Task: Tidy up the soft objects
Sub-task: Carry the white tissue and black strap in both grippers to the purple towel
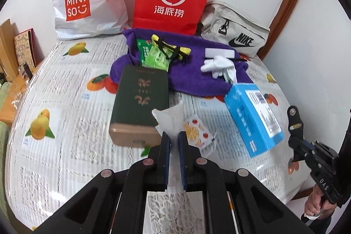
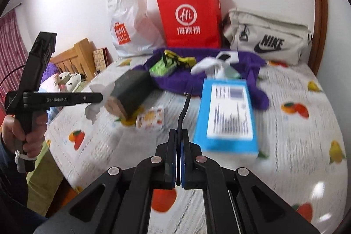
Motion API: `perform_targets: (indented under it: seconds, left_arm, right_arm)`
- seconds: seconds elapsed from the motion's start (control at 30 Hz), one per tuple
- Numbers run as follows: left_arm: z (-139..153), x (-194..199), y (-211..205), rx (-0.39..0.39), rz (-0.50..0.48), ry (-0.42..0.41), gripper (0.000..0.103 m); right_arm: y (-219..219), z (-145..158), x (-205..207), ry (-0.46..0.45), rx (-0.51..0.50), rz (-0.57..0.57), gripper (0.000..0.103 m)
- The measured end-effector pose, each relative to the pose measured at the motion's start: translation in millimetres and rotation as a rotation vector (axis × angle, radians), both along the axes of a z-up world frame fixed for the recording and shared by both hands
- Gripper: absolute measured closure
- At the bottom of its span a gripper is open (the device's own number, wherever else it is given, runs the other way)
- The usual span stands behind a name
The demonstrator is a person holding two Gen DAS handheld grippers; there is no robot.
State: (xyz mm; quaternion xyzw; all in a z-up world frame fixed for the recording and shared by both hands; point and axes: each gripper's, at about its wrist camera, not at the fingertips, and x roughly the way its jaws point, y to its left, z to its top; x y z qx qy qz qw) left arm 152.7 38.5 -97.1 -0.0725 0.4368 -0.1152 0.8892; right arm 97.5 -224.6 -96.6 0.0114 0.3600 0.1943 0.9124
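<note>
Hovering above the table, the left gripper (image 1: 174, 135) pinches a white tissue (image 1: 167, 118); the right gripper (image 2: 178, 133), level toward twelve o'clock, clamps a black cable (image 2: 183, 110).

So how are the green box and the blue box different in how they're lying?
The green box is dark with gold lettering and a tan end; the blue box is bright blue with a white printed label. The green box has a white tissue at its near end; the blue box does not. Both lie flat on the fruit-print tablecloth.
</note>
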Motion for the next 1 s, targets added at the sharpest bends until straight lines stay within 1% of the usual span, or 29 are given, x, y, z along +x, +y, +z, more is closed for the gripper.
perform_targets:
  seconds: [0.23, 0.47, 0.73, 1.0]
  left_arm:
    - [8, 25, -4, 0.003, 0.009, 0.003, 0.094]
    - [16, 49, -8, 0.008, 0.013, -0.004, 0.094]
    - [16, 83, -8, 0.001, 0.024, 0.008, 0.094]
    - [13, 121, -6, -0.008, 0.042, 0.017, 0.094]
  right_arm:
    - [-3, 16, 36, -0.023, 0.003, -0.017, 0.100]
    - [-9, 22, 69, -0.015, -0.025, -0.038, 0.100]
    - [-19, 23, 114, 0.011, -0.029, -0.071, 0.100]
    - [-27, 15, 161, 0.047, -0.016, -0.081, 0.100]
